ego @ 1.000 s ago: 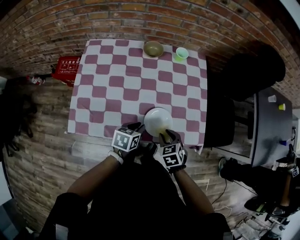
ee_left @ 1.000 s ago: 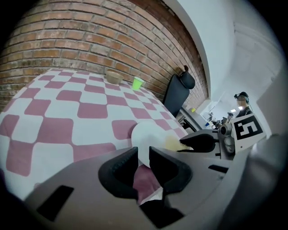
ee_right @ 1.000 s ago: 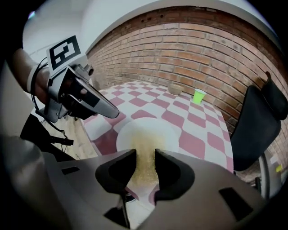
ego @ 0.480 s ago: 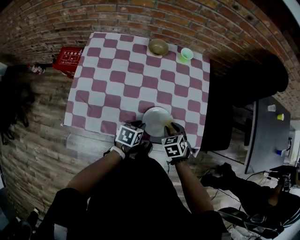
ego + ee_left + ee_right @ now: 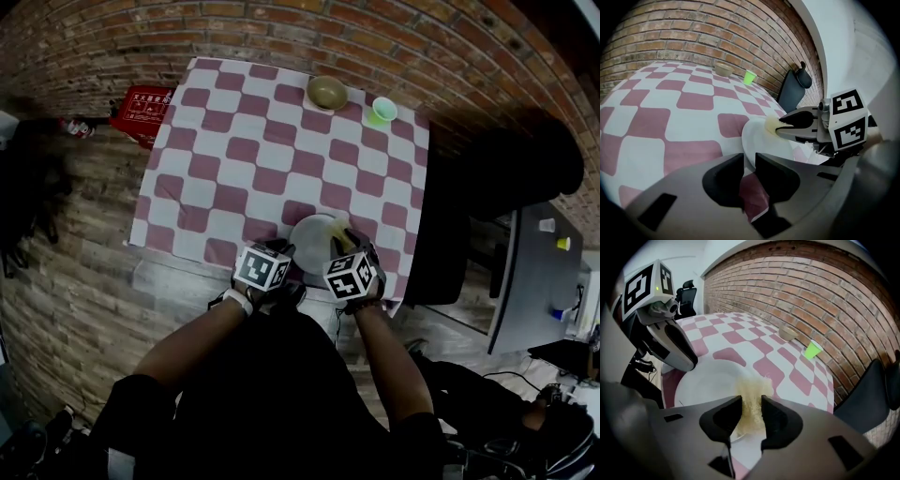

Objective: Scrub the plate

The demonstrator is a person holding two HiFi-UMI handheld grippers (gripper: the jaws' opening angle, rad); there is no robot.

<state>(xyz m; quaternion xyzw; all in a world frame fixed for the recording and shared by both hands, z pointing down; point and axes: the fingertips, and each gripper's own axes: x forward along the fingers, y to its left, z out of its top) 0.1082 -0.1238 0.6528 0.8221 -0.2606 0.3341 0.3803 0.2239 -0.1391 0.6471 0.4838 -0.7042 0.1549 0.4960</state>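
Right gripper view: white plate [image 5: 710, 383] sits at the near edge of the counter [image 5: 234, 141], toward its right corner. Face is up. Cannot tell whether it lies flat or is tipped.

A yellowish sponge [image 5: 751, 397] is on the plate's right side, touching the face near the rim. The right claw [image 5: 751, 414] pinches the sponge, with both jaws pressed into it. Sponge fibres stick out past the jaw tips onto the plate.

Left gripper view: the left claw [image 5: 749, 161] pinches the plate's near-left rim. The jaws are nearly together, with the thin white edge running between them. From here the right claw comes in from the right, sponge at its tip on the plate.

Head view: both marker cubes are side by side at the counter's near edge, the plate just beyond and between them. The person's forearms reach in from below.

The cloth [image 5: 202, 202] on the counter is checked in maroon and white.

At the far edge, well apart from the plate, are a tan bowl [image 5: 326, 92] and a green cup [image 5: 383, 111] near it on the right.

Off the counter are a black chair [image 5: 525, 150] on the right and a red box [image 5: 141, 111] on the floor at the far left.
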